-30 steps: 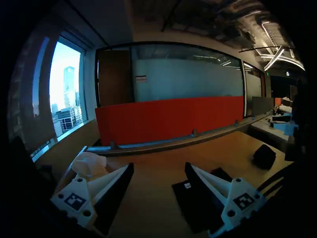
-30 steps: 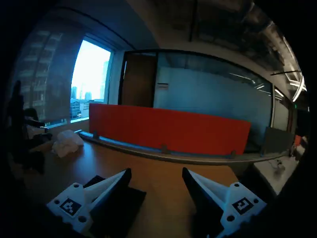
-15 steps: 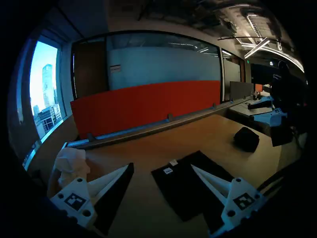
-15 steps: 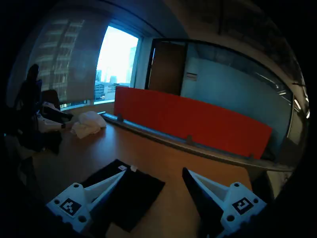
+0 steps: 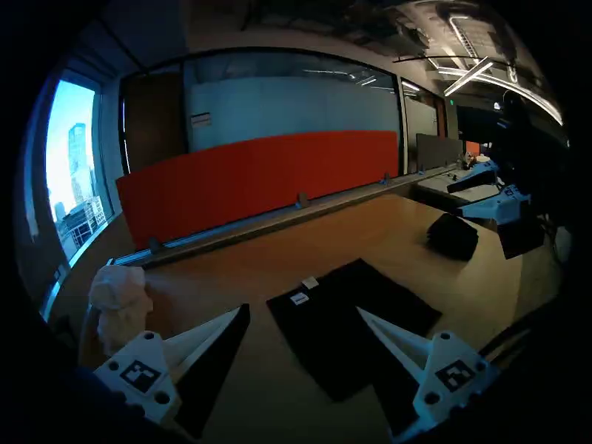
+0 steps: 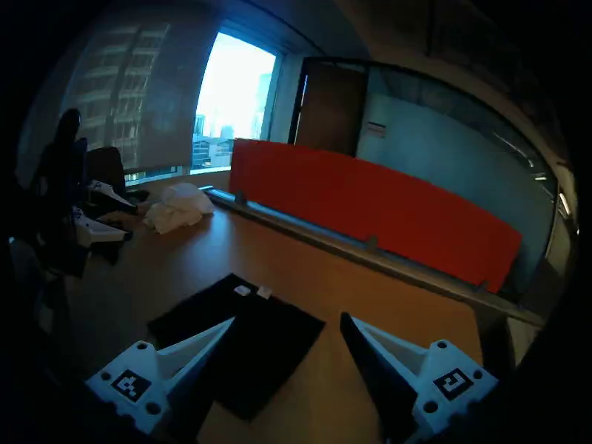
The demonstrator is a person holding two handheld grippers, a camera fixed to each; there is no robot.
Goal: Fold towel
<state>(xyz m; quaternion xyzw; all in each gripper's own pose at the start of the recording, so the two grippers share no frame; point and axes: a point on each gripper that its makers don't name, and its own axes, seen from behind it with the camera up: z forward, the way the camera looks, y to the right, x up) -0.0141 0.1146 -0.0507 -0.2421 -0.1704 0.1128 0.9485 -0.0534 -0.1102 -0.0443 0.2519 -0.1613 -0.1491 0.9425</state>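
Black towel [image 5: 348, 329]: laid flat on wooden worktop [image 5: 348, 237] (white cloth [image 5: 118, 296] well apart). Left gripper [image 5: 302, 309], right gripper [image 6: 288, 318]: held over it, jaws spread apart, empty.

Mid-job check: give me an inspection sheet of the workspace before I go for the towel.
Surface: wooden table, towel lying on it.
Job's things: black towel lying flat, white tags near its far edge.
Clutter: crumpled white cloth at the window end; dark bundle at the other end.
Grippers: left gripper and right gripper both open, holding nothing, pointed toward the towel.
Cables: nothing seen.
Surroundings: red partition along the table's far edge; window.
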